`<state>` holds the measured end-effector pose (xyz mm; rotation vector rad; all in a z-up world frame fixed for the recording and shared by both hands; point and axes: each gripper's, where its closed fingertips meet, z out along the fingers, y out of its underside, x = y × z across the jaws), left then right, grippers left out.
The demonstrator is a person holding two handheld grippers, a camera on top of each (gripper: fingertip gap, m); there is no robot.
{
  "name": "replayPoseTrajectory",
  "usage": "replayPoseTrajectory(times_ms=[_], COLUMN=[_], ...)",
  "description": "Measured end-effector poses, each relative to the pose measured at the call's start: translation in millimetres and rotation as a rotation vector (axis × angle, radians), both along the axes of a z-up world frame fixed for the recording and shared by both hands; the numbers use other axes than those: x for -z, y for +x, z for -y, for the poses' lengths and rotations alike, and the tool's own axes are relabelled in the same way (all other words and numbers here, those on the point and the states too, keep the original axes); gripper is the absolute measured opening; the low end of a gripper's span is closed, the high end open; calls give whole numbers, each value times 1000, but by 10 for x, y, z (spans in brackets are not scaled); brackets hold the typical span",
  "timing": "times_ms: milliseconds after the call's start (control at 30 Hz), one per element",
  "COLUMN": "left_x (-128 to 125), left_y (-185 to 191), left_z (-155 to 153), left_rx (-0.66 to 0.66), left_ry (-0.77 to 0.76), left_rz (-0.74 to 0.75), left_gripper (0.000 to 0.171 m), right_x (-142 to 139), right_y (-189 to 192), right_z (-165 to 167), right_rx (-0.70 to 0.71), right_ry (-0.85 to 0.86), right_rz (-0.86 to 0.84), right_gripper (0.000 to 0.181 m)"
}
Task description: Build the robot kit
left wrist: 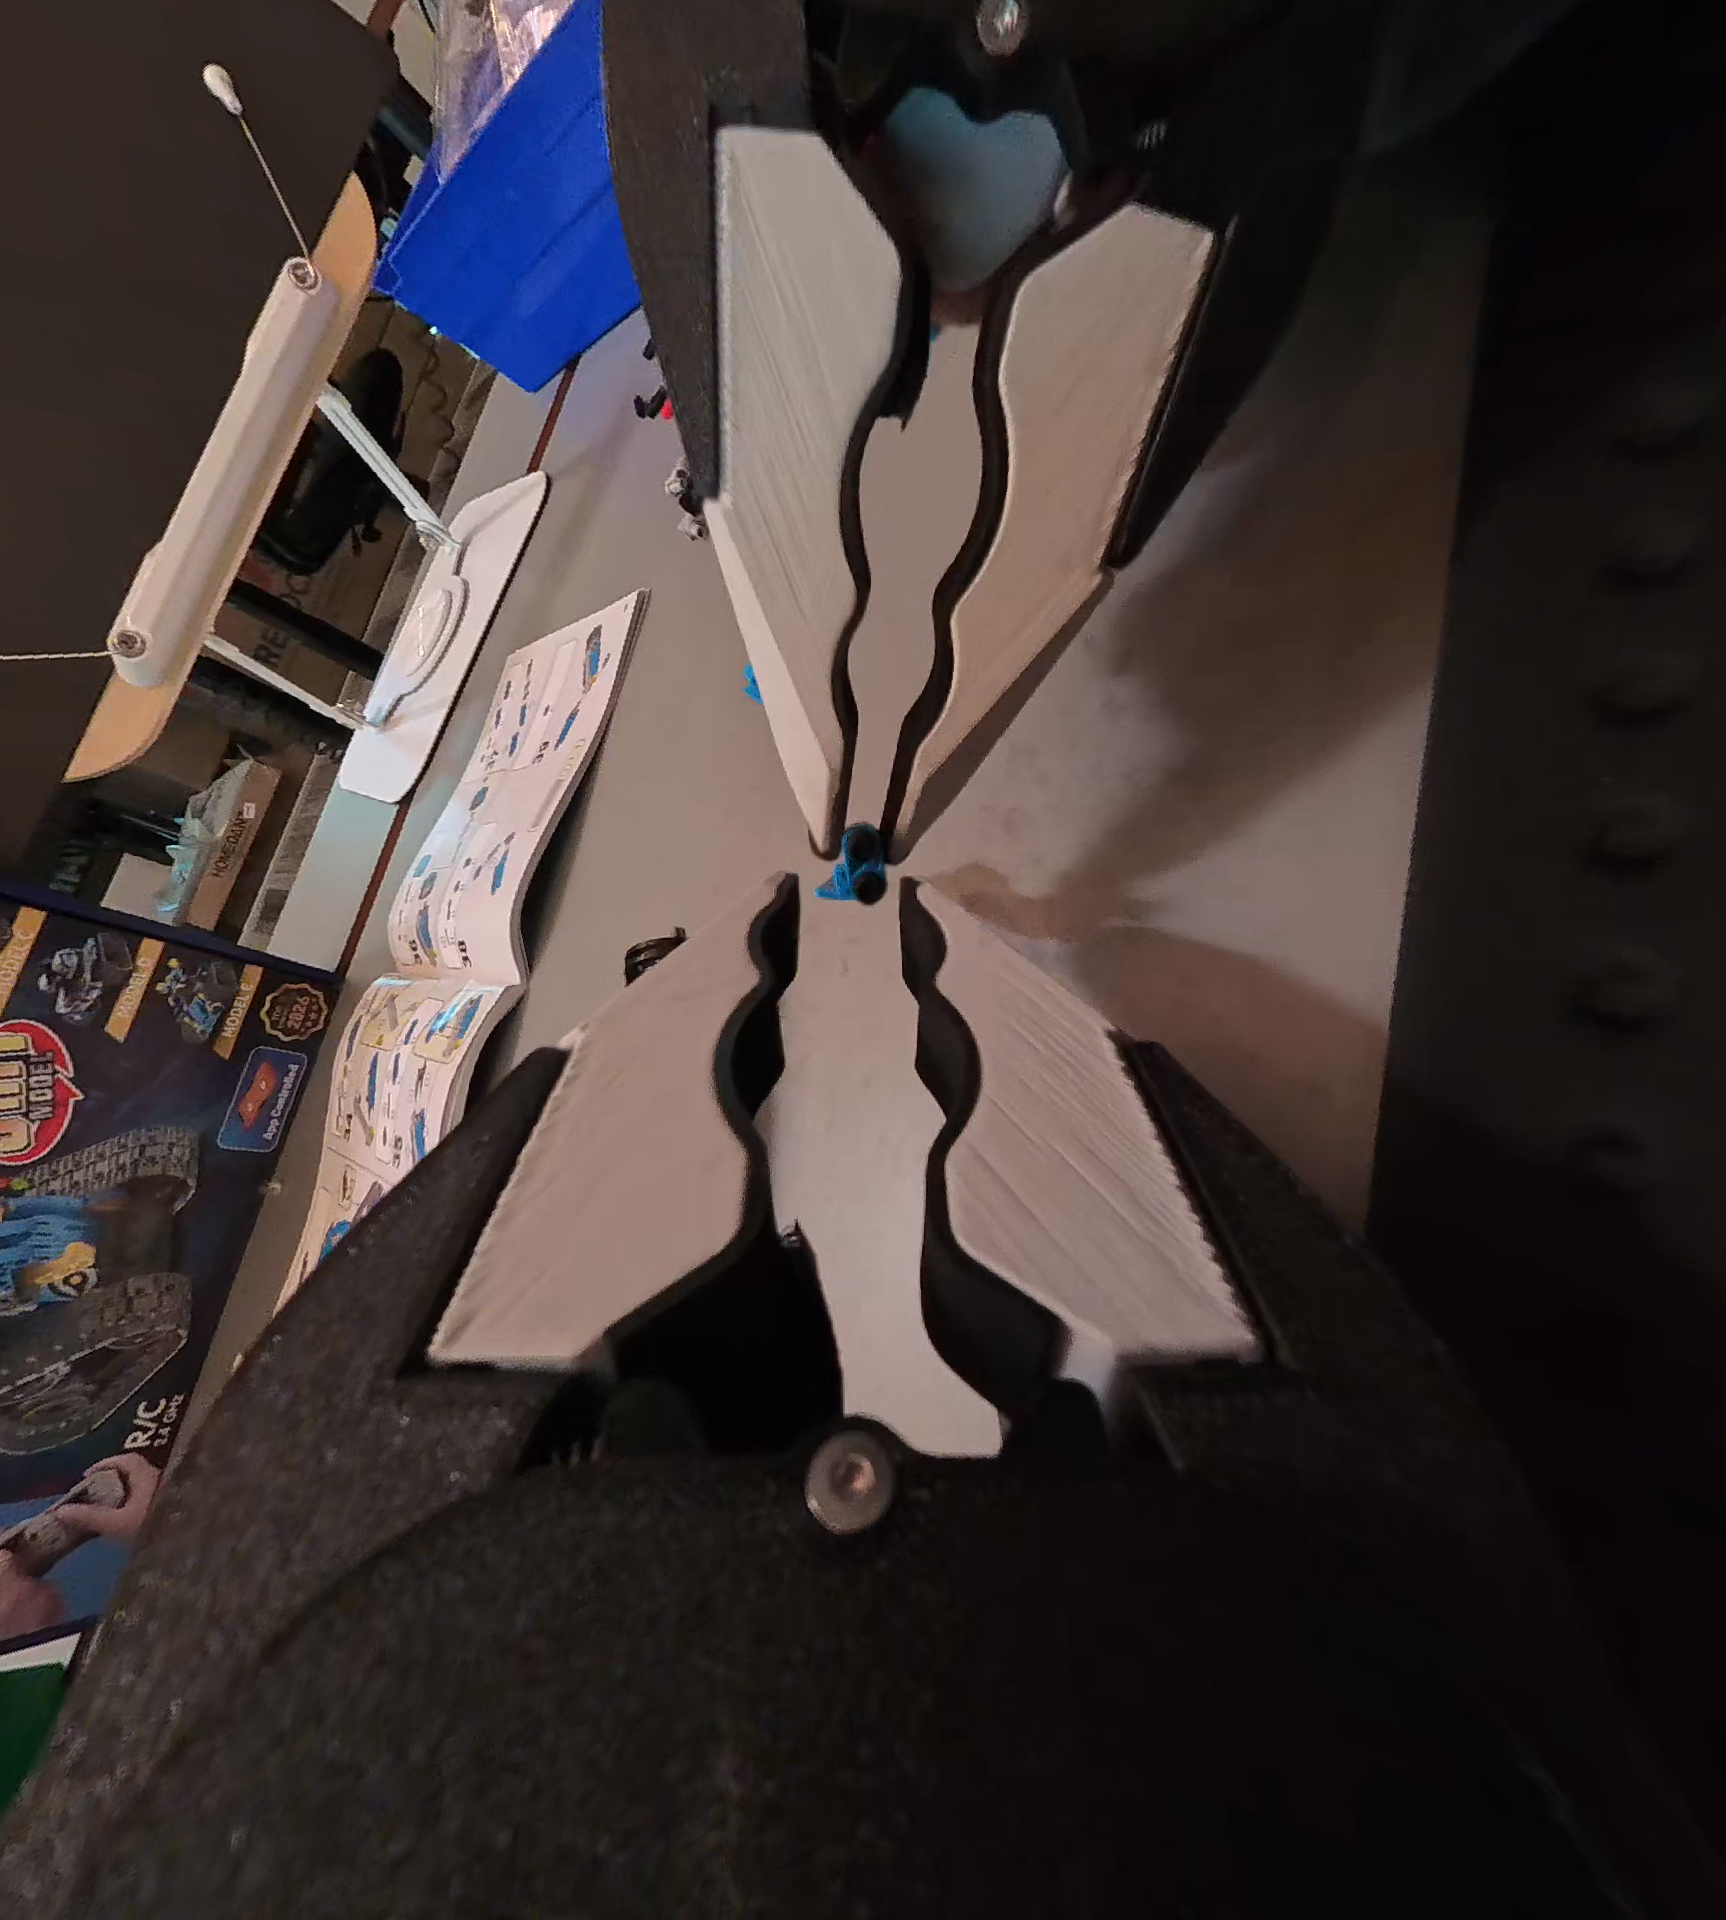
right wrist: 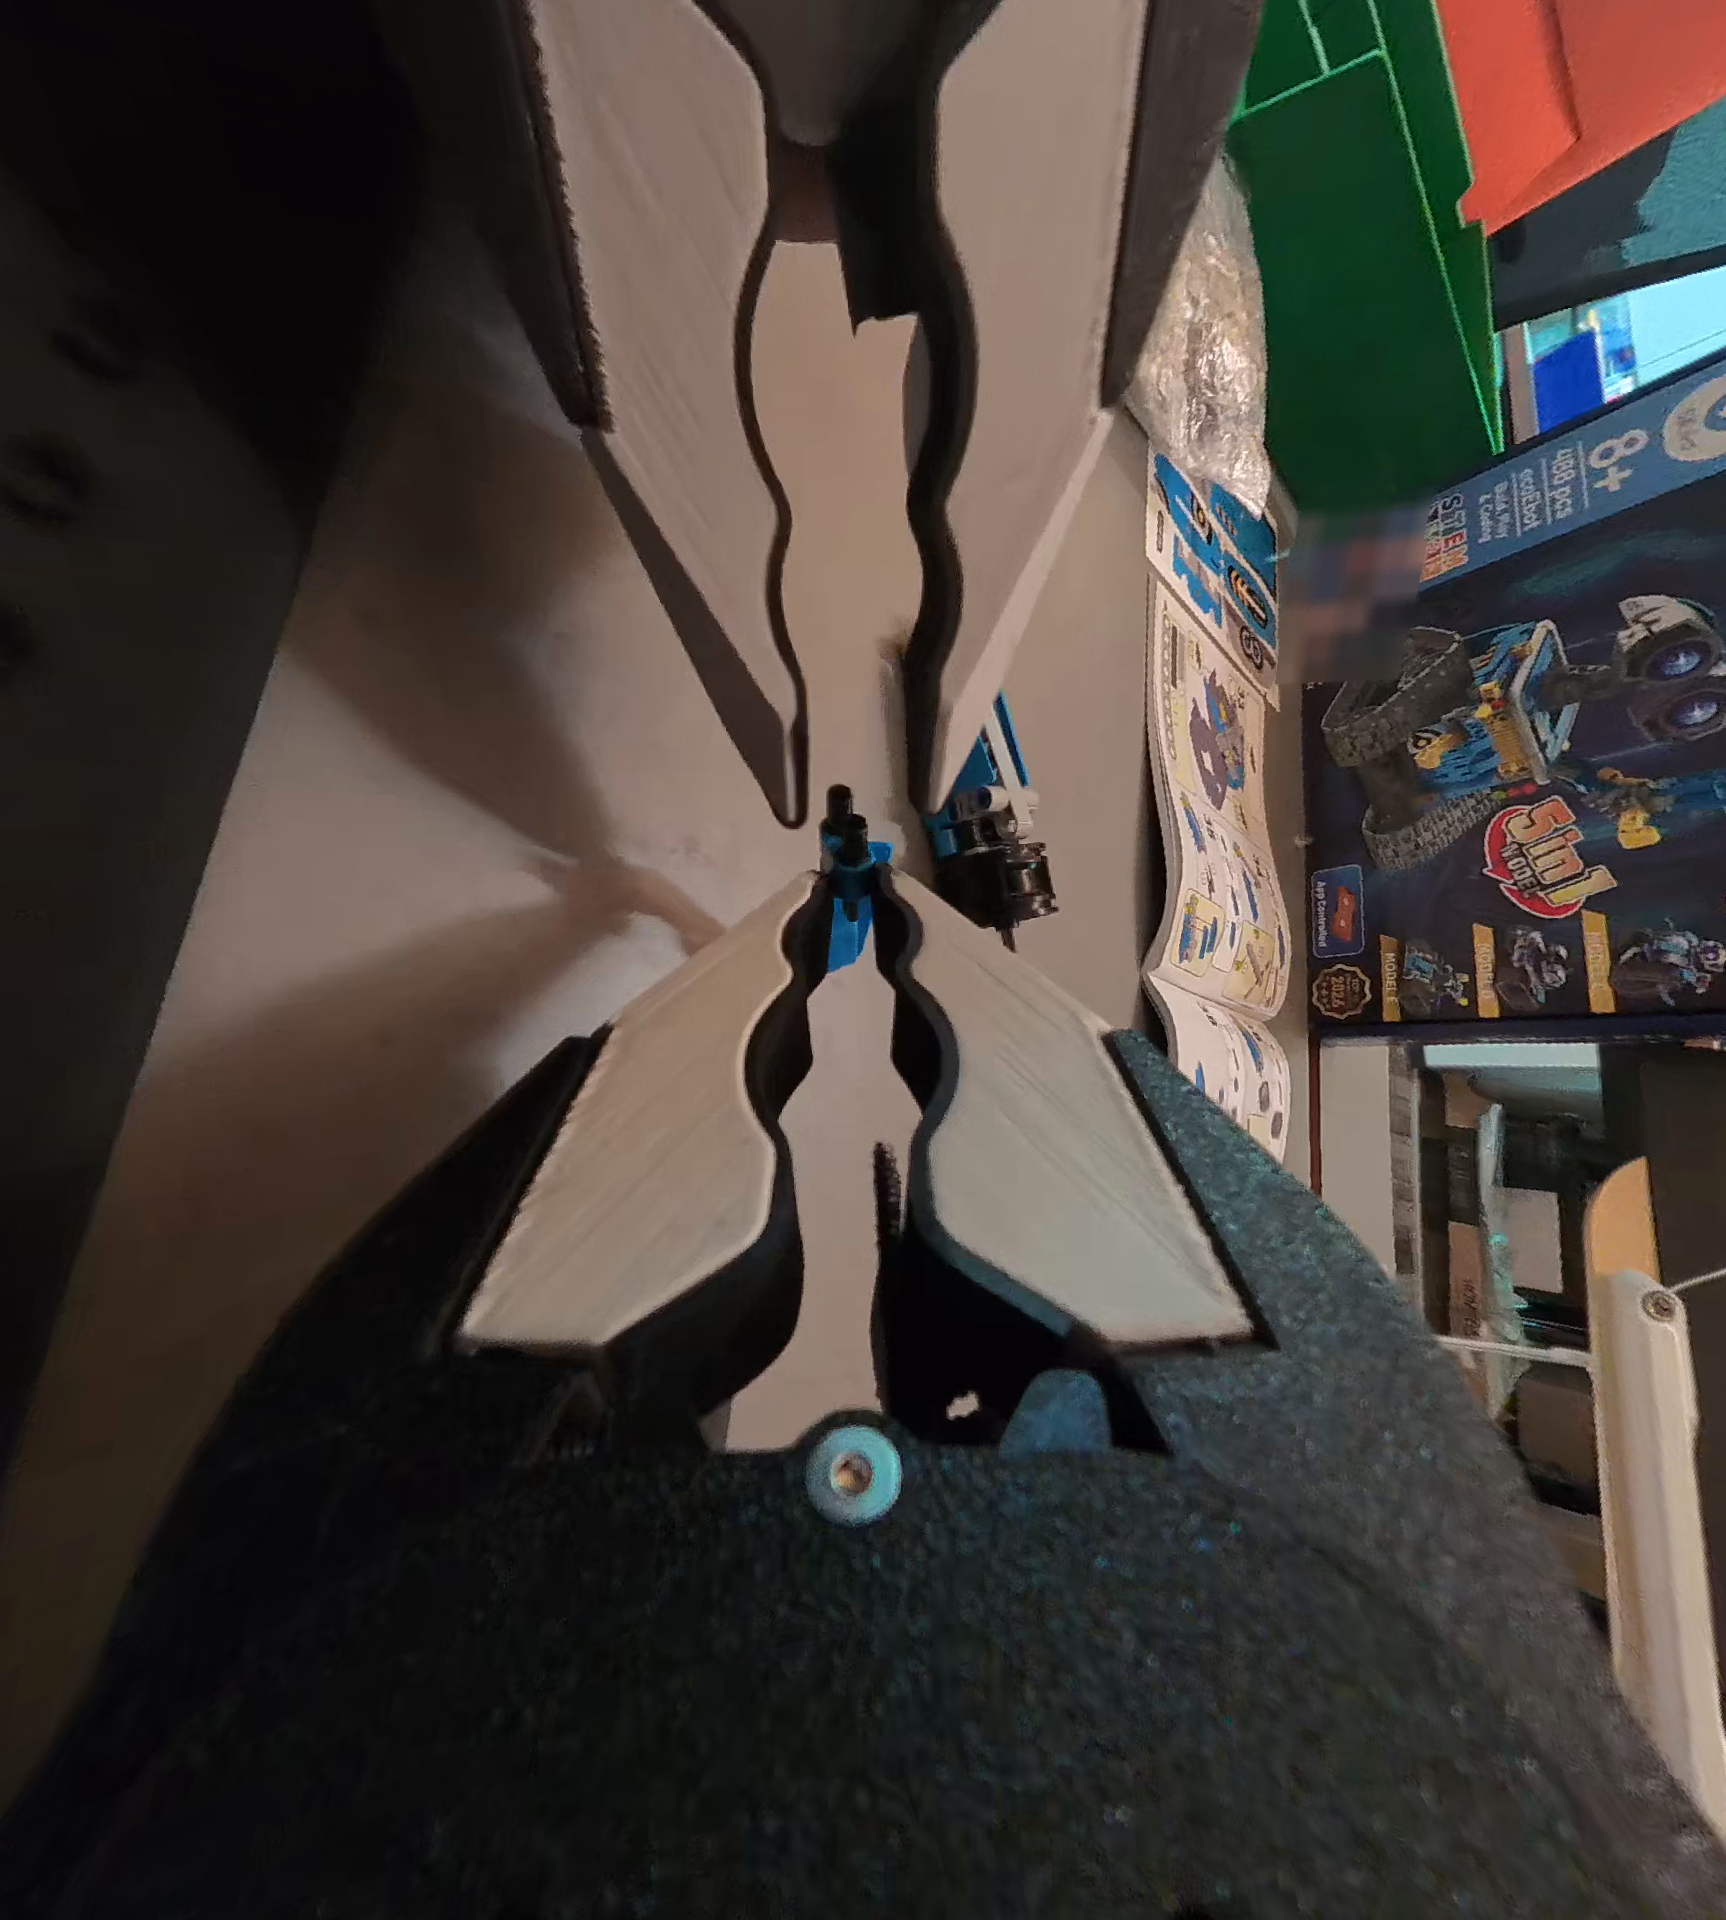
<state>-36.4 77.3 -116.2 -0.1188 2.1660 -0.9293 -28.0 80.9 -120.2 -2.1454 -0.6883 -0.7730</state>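
The two grippers face each other tip to tip above a pale table [left wrist: 1202,727]. My right gripper [right wrist: 846,883] is shut on a small blue connector piece [right wrist: 845,930] with a black pin sticking out of its front. In the left wrist view the right gripper [left wrist: 864,836] comes in from the top, holding the blue piece [left wrist: 851,862]. My left gripper [left wrist: 848,888] is open, its fingertips just short of the piece on either side. In the right wrist view the left gripper [right wrist: 859,816] comes in from the top. A small blue, black and white assembly [right wrist: 994,862] lies beside the tips.
An open instruction booklet [left wrist: 485,883] and a dark-blue toy kit box [left wrist: 59,1195] lie to one side; both show in the right wrist view too [right wrist: 1223,831], [right wrist: 1565,727]. A blue bin [left wrist: 516,239], a white lamp stand [left wrist: 215,468], green [right wrist: 1358,312] and orange [right wrist: 1617,83] bins, and a dark studded panel [left wrist: 1617,831] surround the table. The tips of both grippers are at nearly the same place.
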Motion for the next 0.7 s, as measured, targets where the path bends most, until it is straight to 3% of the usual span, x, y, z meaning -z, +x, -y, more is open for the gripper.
replayPoseTrajectory(times_ms=[233, 300, 367, 467, 600, 700], left_x=[137, 200, 223, 210, 251, 219], left_y=[24, 53, 26, 17, 9, 32], left_z=[1, -54, -51, -49, -64, -80], left_rx=[-28, -50, -30, -21, -20, -30], left_ry=[41, 66, 58, 41, 18, -25], left_rz=[-53, -72, -99, -107, -164, -187], left_gripper=[6, 5, 4, 4, 5, 5], right_x=[103, 75, -15, -111, -28, -107], right_y=[-2, 10, 70, 274, 600, 431], right_z=[-32, -22, 20, 184, 505, 443], right_rx=[14, 28, 58, 136, 274, 193], right_ry=[-41, -2, 74, 139, 124, 158], right_rz=[54, 1, -82, -303, -654, -926], right_gripper=[7, 3, 15, 16, 41, 42])
